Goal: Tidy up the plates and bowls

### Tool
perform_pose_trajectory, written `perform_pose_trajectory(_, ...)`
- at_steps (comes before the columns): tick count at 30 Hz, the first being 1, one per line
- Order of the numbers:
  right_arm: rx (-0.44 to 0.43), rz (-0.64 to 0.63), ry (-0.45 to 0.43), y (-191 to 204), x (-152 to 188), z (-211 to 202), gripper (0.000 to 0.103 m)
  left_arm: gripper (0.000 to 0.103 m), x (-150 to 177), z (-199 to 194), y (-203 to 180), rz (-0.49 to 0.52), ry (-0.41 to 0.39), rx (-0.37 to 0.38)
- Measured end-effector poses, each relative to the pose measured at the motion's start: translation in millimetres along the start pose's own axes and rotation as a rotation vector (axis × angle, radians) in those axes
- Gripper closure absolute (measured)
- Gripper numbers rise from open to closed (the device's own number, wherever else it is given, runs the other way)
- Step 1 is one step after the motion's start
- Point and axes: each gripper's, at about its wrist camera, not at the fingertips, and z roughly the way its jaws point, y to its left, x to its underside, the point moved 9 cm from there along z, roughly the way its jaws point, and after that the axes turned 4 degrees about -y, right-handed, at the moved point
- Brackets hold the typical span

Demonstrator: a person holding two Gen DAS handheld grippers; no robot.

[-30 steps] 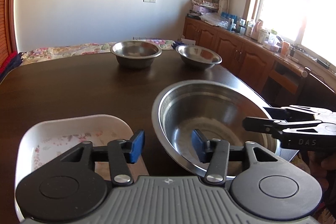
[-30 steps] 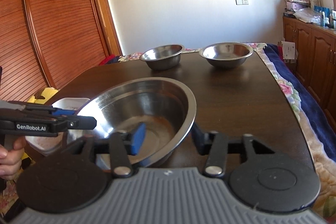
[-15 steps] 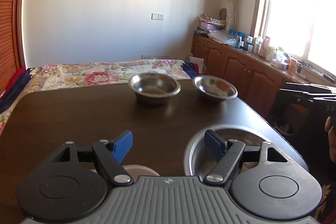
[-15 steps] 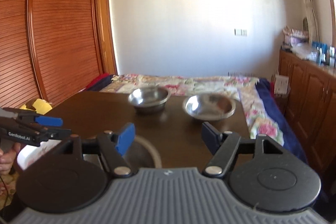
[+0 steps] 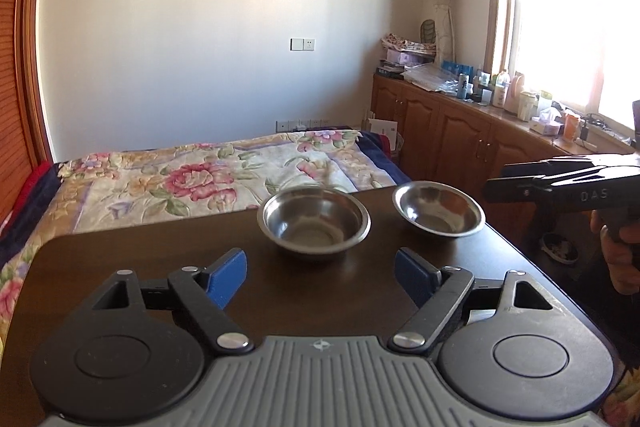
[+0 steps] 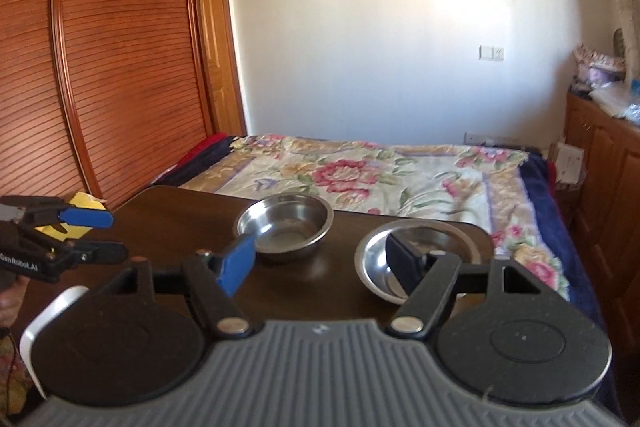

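Note:
Two steel bowls stand at the far end of the dark wooden table (image 5: 120, 267): a deeper bowl (image 5: 313, 223) (image 6: 285, 227) and a shallower bowl (image 5: 438, 213) (image 6: 416, 259) to its right. My left gripper (image 5: 320, 277) is open and empty, held above the table short of the deeper bowl. My right gripper (image 6: 320, 259) is open and empty, raised short of both bowls. A white dish's rim (image 6: 44, 323) shows at the lower left of the right wrist view. The large steel bowl is hidden below both grippers.
A bed with a floral cover (image 5: 200, 179) lies beyond the table's far edge. Wooden cabinets (image 5: 460, 143) with bottles run along the right under a window. A slatted wooden wardrobe (image 6: 100, 67) stands on the left.
Both grippers have risen and tilted up from the large steel bowl and white dish, which dropped out of view. Both grippers' jaws have opened wider. The far bowls have not moved.

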Motion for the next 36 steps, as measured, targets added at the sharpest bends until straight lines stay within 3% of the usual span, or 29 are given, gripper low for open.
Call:
perform_pose_trajectory(9, -0.050, 0.010, 0.089, -7, -3, 52, 0.033, 0.018, -13, 51, 19, 0.032, 0.032, -0.032)
perform_pose_trajectory(13, -0.087, 0.016, 0.134, -6, 0, 73, 0.044, 0.019, -13, 71, 26, 0.012, 0.057, -0.016)
perform_pose_trajectory(18, -0.116, 0.031, 0.187, -8, 9, 102, 0.053, 0.042, -10, 96, 30, 0.012, 0.097, -0.019)
perform_pose_trajectory(27, -0.152, 0.055, 0.253, -7, 15, 128, 0.060, 0.049, 0, 130, 47, -0.037, 0.153, -0.035)
perform_pose_trajectory(30, -0.163, 0.062, 0.270, -6, 17, 132, 0.060, 0.056, 2, 136, 52, -0.051, 0.164, -0.047)
perform_pose_trajectory(36, -0.185, 0.074, 0.302, 0, 20, 138, 0.061, 0.057, 6, 145, 49, -0.068, 0.181, -0.029)
